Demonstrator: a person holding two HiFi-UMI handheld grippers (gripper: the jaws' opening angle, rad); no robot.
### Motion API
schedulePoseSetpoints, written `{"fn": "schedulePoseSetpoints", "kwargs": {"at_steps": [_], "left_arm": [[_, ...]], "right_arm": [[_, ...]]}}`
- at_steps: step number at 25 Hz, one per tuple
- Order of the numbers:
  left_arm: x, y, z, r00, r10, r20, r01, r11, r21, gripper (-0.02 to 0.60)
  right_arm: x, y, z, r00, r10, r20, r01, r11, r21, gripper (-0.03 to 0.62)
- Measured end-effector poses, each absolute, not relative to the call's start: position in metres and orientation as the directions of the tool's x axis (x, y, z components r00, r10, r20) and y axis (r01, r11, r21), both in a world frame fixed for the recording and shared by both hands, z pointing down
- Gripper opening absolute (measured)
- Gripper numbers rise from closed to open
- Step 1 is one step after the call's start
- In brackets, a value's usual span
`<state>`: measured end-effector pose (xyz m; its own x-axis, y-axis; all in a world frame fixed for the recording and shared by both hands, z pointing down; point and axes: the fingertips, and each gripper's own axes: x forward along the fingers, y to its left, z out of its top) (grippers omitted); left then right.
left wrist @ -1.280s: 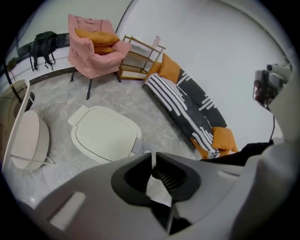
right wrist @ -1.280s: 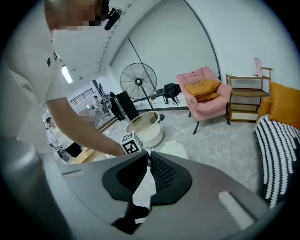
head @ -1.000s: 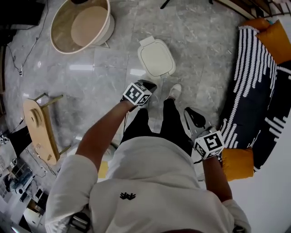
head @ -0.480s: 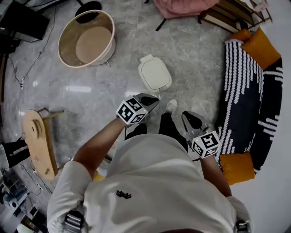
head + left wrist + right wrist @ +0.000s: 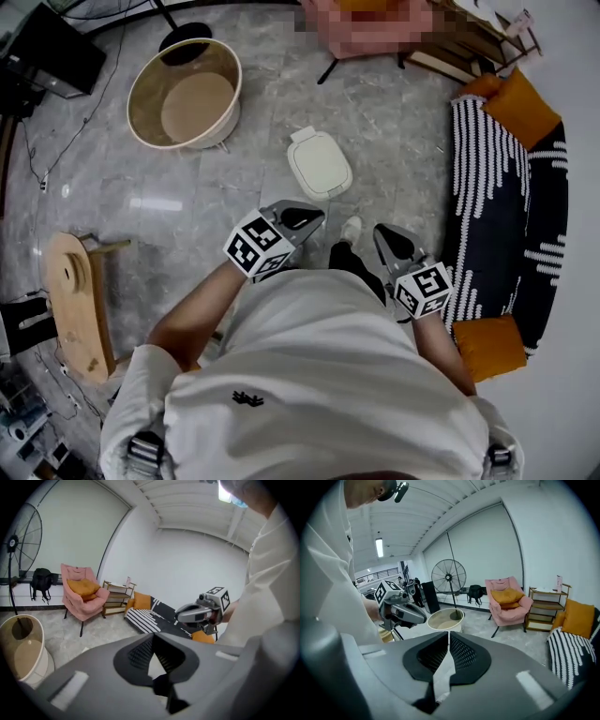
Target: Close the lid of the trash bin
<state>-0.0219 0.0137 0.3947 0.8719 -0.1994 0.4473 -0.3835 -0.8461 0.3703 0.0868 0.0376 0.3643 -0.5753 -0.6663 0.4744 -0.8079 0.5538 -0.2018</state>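
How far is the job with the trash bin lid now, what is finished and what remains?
Done, it seems: the white lid lies flat on the trash bin, closed. In hand: nothing; the left gripper and the right gripper are both shut and empty, held apart from the bin. Left: apparently nothing.

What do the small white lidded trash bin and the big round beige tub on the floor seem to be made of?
The small white trash bin looks like moulded plastic: smooth, matt, rounded corners. The big round beige tub could be light wood or plastic; its even tan wall does not settle it.
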Motion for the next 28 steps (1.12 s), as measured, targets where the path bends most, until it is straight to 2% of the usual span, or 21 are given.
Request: {"fn": "schedulePoseSetpoints", "kwargs": {"at_steps": [7,28], "left_arm": [[-0.034,0.025,0.377,0.877,-0.236,0.419,-0.39,-0.858,0.333,0.057],[-0.043,0.042,0.372,0.892,-0.218,0.397,-0.359,-0.875,0.325,0.057]], "right_arm": [[0.08,0.05,0.357,-0.561,-0.687,0.462,-0.817,0.548,-0.178,0.012],[0.065,0.067,0.35,-0.548,-0.69,0.473,-0.821,0.552,-0.144,0.008]]}}
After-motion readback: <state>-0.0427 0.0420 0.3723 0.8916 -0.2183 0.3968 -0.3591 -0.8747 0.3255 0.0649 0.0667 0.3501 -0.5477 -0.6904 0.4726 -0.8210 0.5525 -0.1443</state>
